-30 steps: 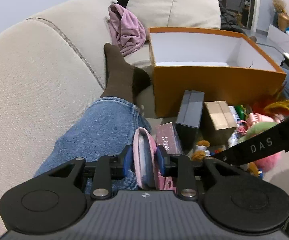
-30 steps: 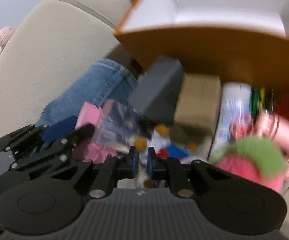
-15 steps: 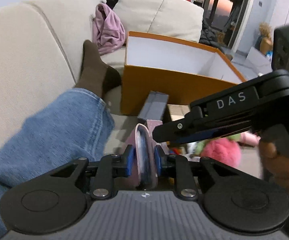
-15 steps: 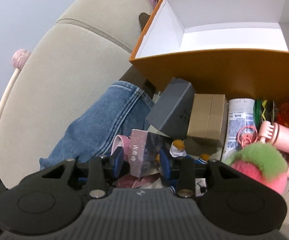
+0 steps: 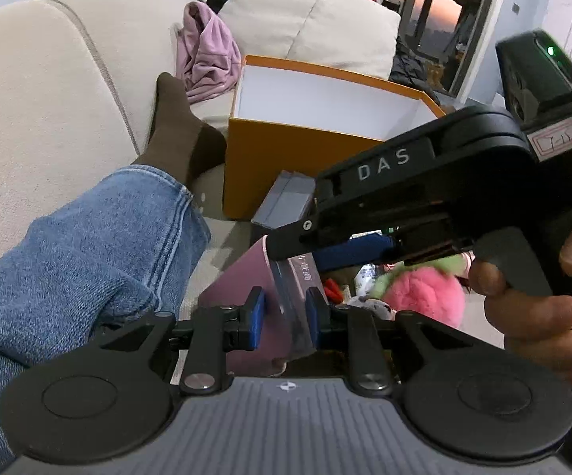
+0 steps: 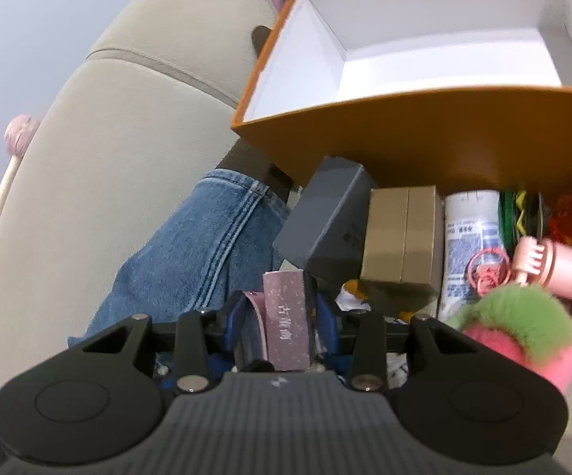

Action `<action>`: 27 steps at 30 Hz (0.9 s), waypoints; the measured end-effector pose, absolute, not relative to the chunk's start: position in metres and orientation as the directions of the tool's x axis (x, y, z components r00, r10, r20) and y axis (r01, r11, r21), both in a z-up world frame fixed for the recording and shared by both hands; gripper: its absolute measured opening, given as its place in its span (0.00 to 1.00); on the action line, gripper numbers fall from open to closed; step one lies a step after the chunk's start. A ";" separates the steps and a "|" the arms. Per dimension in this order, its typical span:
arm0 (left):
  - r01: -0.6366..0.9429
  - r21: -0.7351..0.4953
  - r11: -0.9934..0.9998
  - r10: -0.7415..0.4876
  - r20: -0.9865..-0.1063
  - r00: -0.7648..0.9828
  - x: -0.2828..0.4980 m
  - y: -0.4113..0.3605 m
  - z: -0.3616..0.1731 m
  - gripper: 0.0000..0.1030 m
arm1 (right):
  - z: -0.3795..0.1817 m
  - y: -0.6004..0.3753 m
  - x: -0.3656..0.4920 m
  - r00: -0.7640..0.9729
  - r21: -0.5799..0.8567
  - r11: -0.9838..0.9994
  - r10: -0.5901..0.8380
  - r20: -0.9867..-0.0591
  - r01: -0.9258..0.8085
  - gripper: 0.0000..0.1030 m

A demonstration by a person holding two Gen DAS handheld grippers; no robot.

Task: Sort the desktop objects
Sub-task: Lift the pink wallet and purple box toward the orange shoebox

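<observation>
Pink glittery cardboard box (image 6: 287,322) is sitting between the spread blue pads of both the left gripper (image 5: 284,318) and right gripper (image 6: 280,322).

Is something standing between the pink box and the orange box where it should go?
Yes. The grey box and the brown box lie between the pink box, at the right gripper, and the orange box, close to its near wall. The orange box is open on top, so a path over them looks free.
</observation>
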State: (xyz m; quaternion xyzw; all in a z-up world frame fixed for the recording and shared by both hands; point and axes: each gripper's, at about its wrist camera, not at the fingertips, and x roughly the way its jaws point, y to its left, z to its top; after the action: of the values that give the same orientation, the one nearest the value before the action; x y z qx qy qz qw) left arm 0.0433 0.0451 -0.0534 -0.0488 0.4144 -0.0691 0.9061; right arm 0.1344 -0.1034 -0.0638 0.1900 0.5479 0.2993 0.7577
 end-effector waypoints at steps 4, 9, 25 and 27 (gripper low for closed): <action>0.084 -0.144 0.986 -0.164 -0.745 0.646 0.044 0.046 -0.053 0.25 | -0.064 -0.113 0.138 0.224 0.653 0.730 0.684 -0.694 -0.204 0.41; 0.058 -0.120 0.991 -0.128 -0.743 0.657 0.041 0.046 -0.050 0.26 | -0.061 -0.109 0.142 0.248 0.633 0.746 0.666 -0.704 -0.207 0.41; 0.007 -0.130 0.992 -0.103 -0.747 0.657 0.037 0.054 -0.046 0.60 | -0.073 -0.071 0.133 0.210 0.512 0.770 0.611 -0.764 -0.380 0.29; 0.020 -0.125 0.992 -0.108 -0.751 0.651 0.038 0.052 -0.046 0.61 | -0.074 -0.075 0.132 0.209 0.513 0.764 0.617 -0.759 -0.392 0.29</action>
State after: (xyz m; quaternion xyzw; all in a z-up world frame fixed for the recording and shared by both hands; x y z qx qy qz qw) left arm 0.0378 0.0517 -0.0461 -0.0526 0.4160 -0.0353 0.9071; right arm 0.1323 -0.0747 -0.0737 0.1050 0.5371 0.3274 0.7703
